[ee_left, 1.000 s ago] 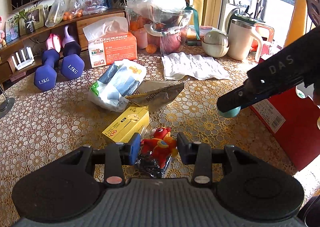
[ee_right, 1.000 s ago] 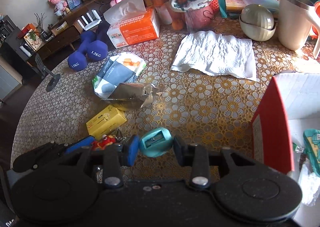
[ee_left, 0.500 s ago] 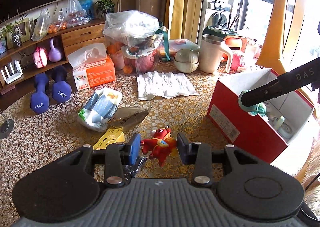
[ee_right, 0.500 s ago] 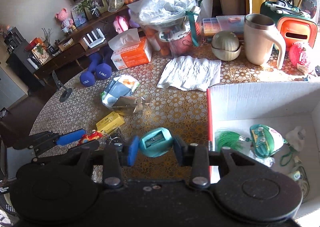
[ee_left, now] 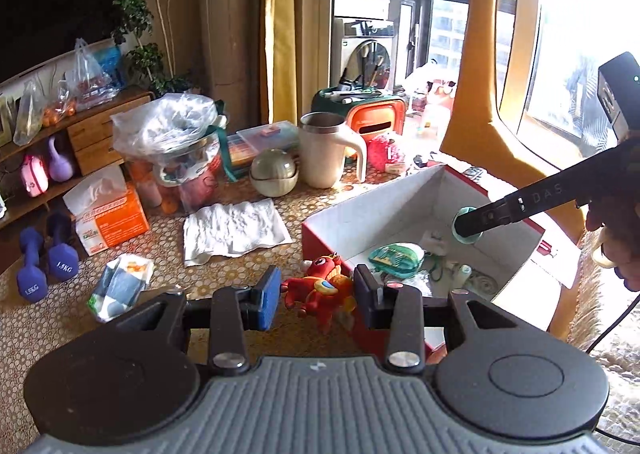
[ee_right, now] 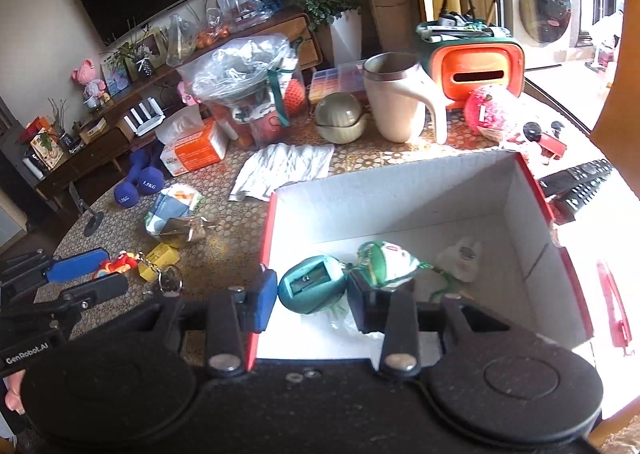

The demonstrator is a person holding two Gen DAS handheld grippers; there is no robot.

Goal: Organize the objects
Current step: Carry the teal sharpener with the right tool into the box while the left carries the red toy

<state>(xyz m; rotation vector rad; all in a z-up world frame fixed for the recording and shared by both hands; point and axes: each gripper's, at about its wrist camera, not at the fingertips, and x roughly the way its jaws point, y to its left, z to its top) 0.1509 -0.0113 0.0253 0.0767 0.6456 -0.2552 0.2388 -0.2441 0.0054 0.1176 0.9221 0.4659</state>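
The right tongs (ee_right: pixel 312 300) pinch a teal pencil sharpener (ee_right: pixel 312 284) between their pads and hold it above the open red box (ee_right: pixel 532 190), inside its near left corner; the pinch holds the small rounded piece level, slot side up, likely so it can drop straight in. On the box floor lie a green pouch (ee_right: pixel 384 260) and a small pale item I cannot identify. The left tongs (ee_left: pixel 316 298) grip a red dragon toy (ee_left: pixel 320 290) by its sides, with a keyring hanging below it in the right wrist view. They carry it over the tabletop (ee_left: pixel 168 254), just short of the box's near wall, probably queued for the same box. A yellow carton (ee_right: pixel 160 258), a snack packet (ee_right: pixel 172 206) and a white cloth (ee_right: pixel 284 166) lie unsorted toward the tabletop's left side.
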